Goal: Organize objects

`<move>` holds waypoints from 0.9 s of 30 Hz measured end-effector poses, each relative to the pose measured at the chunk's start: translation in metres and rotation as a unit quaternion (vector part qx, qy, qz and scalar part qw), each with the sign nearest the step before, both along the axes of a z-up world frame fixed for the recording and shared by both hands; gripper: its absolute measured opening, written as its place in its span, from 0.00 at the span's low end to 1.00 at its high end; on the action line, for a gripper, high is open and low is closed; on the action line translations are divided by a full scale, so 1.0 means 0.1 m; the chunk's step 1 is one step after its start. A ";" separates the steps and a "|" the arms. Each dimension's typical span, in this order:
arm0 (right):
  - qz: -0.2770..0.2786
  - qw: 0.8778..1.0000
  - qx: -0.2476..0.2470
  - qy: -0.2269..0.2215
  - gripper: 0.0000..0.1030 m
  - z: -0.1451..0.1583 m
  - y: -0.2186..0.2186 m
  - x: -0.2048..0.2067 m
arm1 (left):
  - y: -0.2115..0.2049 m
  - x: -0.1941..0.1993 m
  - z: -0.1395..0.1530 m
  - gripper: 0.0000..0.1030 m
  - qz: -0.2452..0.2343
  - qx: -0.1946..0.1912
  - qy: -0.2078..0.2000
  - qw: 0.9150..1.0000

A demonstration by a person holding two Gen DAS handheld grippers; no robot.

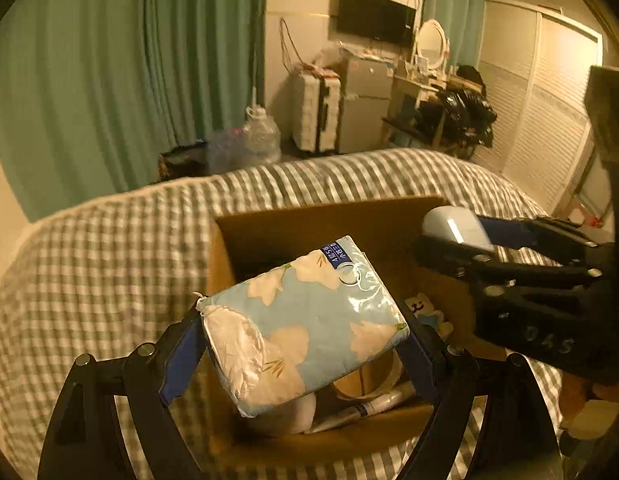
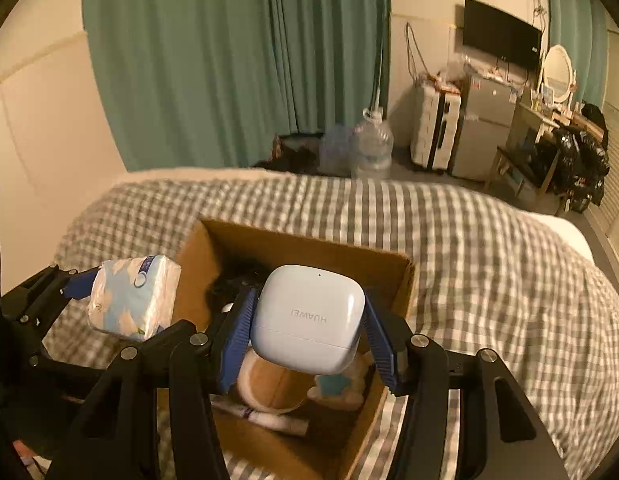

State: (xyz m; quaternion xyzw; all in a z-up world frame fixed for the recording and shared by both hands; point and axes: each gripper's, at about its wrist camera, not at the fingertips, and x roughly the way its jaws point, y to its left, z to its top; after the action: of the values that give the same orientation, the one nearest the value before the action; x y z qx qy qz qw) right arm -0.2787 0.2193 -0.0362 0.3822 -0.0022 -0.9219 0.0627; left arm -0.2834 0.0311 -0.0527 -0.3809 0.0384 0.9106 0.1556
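My left gripper (image 1: 305, 340) is shut on a blue floral tissue pack (image 1: 305, 320) and holds it over the open cardboard box (image 1: 293, 224) on the bed. The pack also shows in the right wrist view (image 2: 133, 296), left of the box (image 2: 309, 248). My right gripper (image 2: 309, 320) is shut on a white earbud case (image 2: 309, 316) marked HUAWEI, above the box. That case shows in the left wrist view (image 1: 455, 224) at the box's right rim. Inside the box lie a tape roll (image 2: 269, 388), a tube (image 1: 373, 404) and a small plush toy (image 1: 425, 308).
The box stands on a bed with a grey checked cover (image 2: 489, 260). Beyond the bed are green curtains (image 2: 229, 60), water jugs (image 2: 369, 148), a white suitcase (image 2: 433, 128), a small fridge (image 2: 485, 120), a wall TV (image 2: 501, 32) and a cluttered desk (image 2: 561, 132).
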 end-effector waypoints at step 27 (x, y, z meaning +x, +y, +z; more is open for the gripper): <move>-0.036 0.996 -0.017 0.078 0.79 0.60 0.25 0.46 | 0.07 0.42 0.54 0.97 -0.012 -0.018 0.044 0.999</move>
State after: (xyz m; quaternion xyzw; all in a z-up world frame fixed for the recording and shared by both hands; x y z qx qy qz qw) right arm -0.2323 0.2447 0.0234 0.3078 -0.0271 -0.9504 0.0359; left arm -0.2414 0.0377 0.0014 -0.3428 0.0664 0.9236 0.1579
